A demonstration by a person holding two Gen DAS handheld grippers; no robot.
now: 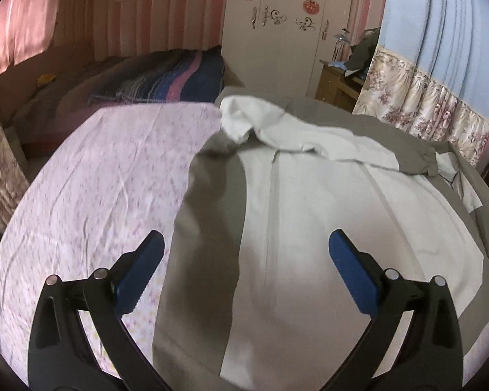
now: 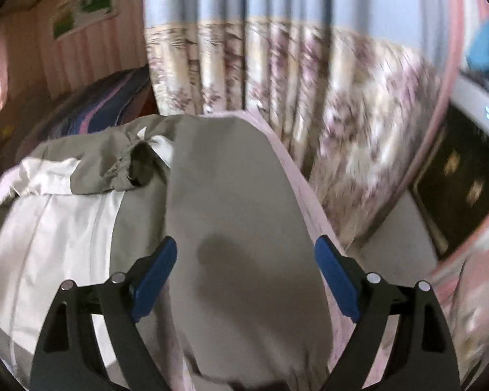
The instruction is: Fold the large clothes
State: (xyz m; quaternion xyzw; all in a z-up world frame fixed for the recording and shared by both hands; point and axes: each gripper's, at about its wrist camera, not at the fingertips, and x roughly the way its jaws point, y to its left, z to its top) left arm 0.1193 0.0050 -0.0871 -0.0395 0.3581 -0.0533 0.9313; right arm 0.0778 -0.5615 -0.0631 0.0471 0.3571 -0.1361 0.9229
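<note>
Jacket, grey with white lining, spread on bed over pink floral sheet. Lining faces up; grey panel folded along right side, elastic cuff bunched near far end. Left claw wide open above jacket's left edge, nothing between pads. Right claw wide open above grey panel, empty. Floral curtain beside bed; wardrobe beyond. Right view blurred.

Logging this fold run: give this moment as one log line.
left gripper: open, empty | right gripper: open, empty | grey-and-white jacket: on pink floral bedsheet
</note>
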